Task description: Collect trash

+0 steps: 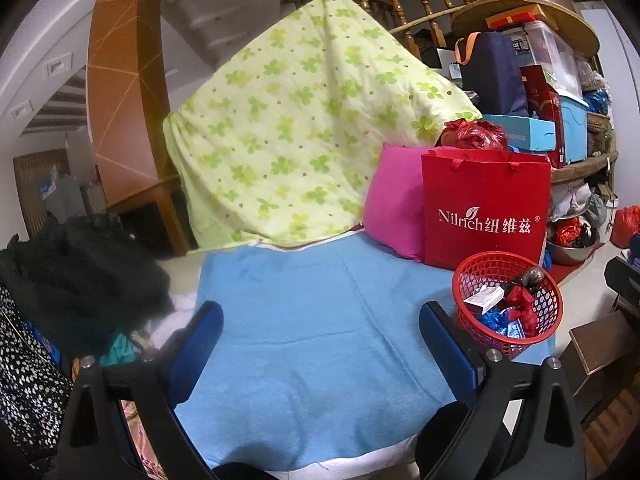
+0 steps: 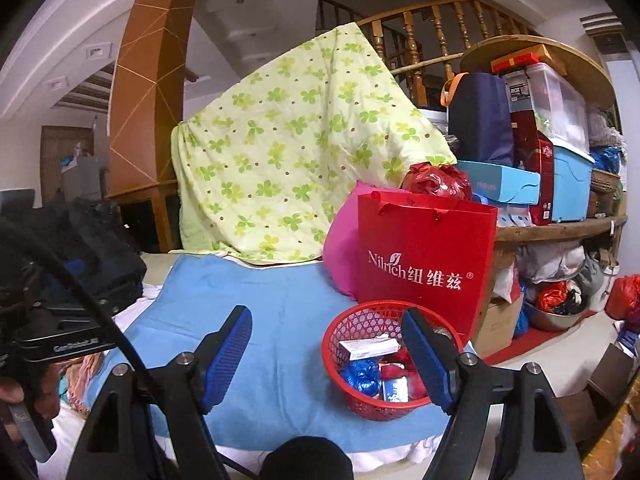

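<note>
A red mesh basket (image 1: 472, 280) stands on the blue towel (image 1: 312, 312) at its right edge, also in the right wrist view (image 2: 340, 328). It holds trash: a white box (image 1: 484, 300), red and blue wrappers (image 2: 362, 374) and a dark wad (image 1: 530, 278). My left gripper (image 1: 320, 320) is open and empty over the towel, left of the basket. My right gripper (image 2: 326, 328) is open and empty, its right finger (image 2: 428, 360) in front of the basket.
A red Nilrich paper bag (image 1: 486, 208) and a pink cushion (image 1: 396, 208) stand behind the basket. A green-patterned quilt (image 1: 296, 120) hangs at the back. Dark clothing (image 1: 80, 280) lies at the left. Stacked boxes (image 1: 560, 92) fill the right.
</note>
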